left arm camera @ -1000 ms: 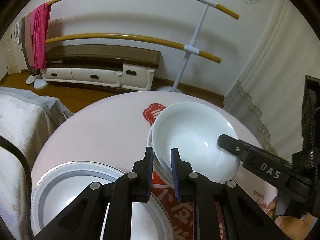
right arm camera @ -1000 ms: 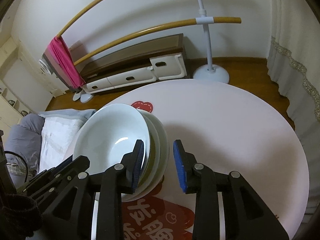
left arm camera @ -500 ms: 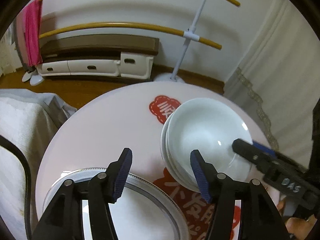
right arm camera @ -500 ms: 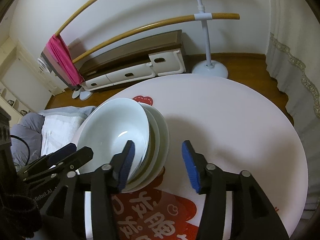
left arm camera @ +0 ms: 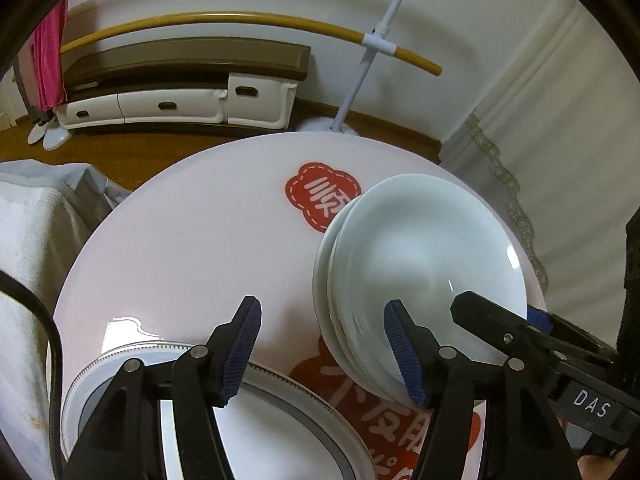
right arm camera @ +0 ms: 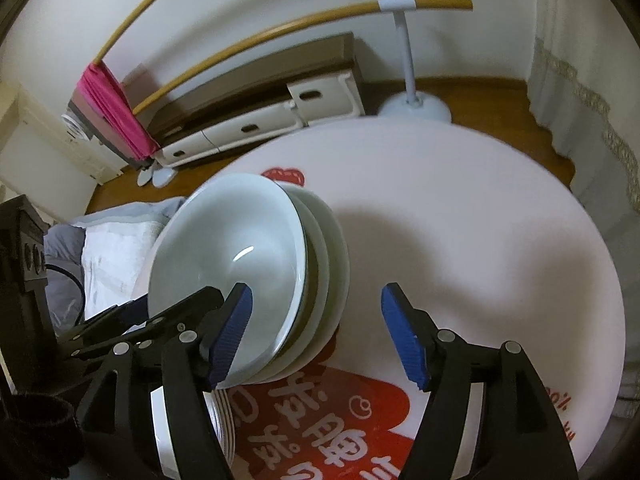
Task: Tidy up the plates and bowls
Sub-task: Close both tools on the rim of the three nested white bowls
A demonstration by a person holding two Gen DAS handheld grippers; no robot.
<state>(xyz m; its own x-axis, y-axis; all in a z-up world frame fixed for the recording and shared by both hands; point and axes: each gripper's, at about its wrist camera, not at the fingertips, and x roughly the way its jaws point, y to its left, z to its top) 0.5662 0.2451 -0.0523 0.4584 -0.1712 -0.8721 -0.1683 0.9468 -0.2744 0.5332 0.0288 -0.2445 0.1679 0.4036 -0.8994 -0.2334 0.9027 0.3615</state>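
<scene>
A stack of white bowls (left arm camera: 424, 264) rests on the round pink table (left arm camera: 192, 240); it also shows in the right wrist view (right arm camera: 240, 264). My left gripper (left arm camera: 324, 344) is open and empty, its right finger beside the stack's near rim. My right gripper (right arm camera: 316, 328) is open and empty, its left finger at the stack's near rim and its right finger over bare table. A stack of white plates with a grey band (left arm camera: 280, 412) lies under my left gripper; it also shows in the right wrist view (right arm camera: 224, 412).
Red printed patches (right arm camera: 320, 424) mark the table top. A bed with grey-white bedding (left arm camera: 36, 224) is at the left. A low cabinet (left arm camera: 180, 92), a drying rack (left arm camera: 372, 40) and a curtain (left arm camera: 560, 128) stand beyond the table.
Both grippers have opened wide, letting go of the bowl rim. The top bowl now sits on the stack. Both grippers have drawn back slightly.
</scene>
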